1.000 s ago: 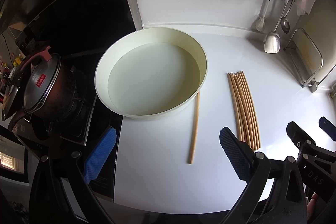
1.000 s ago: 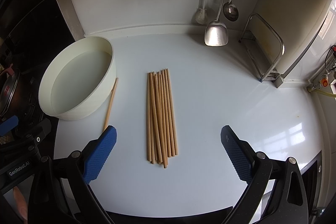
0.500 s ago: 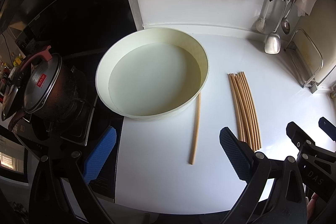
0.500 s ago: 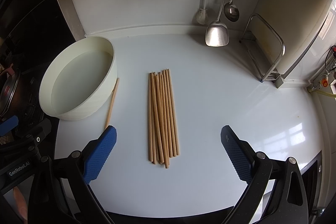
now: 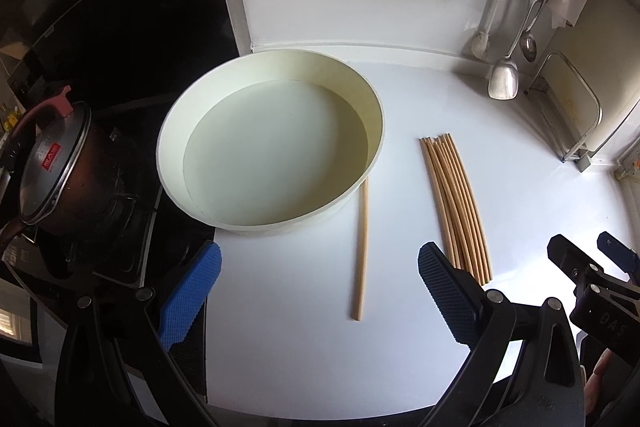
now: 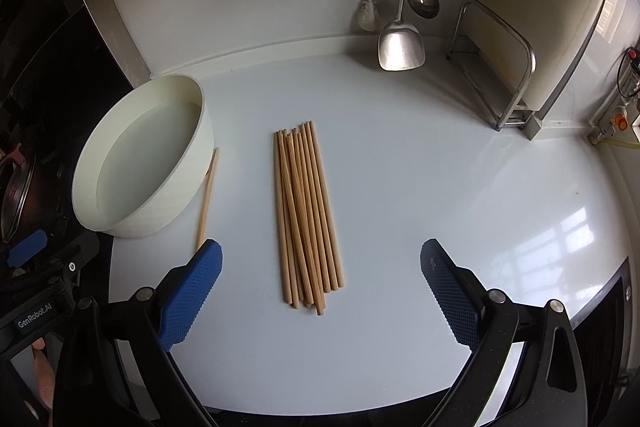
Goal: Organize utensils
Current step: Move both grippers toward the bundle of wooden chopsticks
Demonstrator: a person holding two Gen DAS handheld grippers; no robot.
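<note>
**Chopsticks wait on a white counter, both grippers wide apart**

Left wrist view: the left gripper (image 5: 318, 291) hovers over the white counter (image 5: 280, 355) with its blue fingers spread and nothing between them; a single chopstick (image 5: 361, 250) lies ahead of the gap, its far end touching the wall of the cream basin (image 5: 362, 183); the bundle of chopsticks (image 5: 454, 205) lies to the right, apart from the single one; the counter's left edge meets a dark stove carrying a pot (image 5: 56, 167).

Right wrist view: the right gripper (image 6: 320, 293) is likewise spread and empty, centred on the bundle of chopsticks (image 6: 306, 215); bare counter opens to the right as far as a metal rack (image 6: 496, 67); a steel spatula (image 6: 401, 45) hangs at the back wall.
</note>
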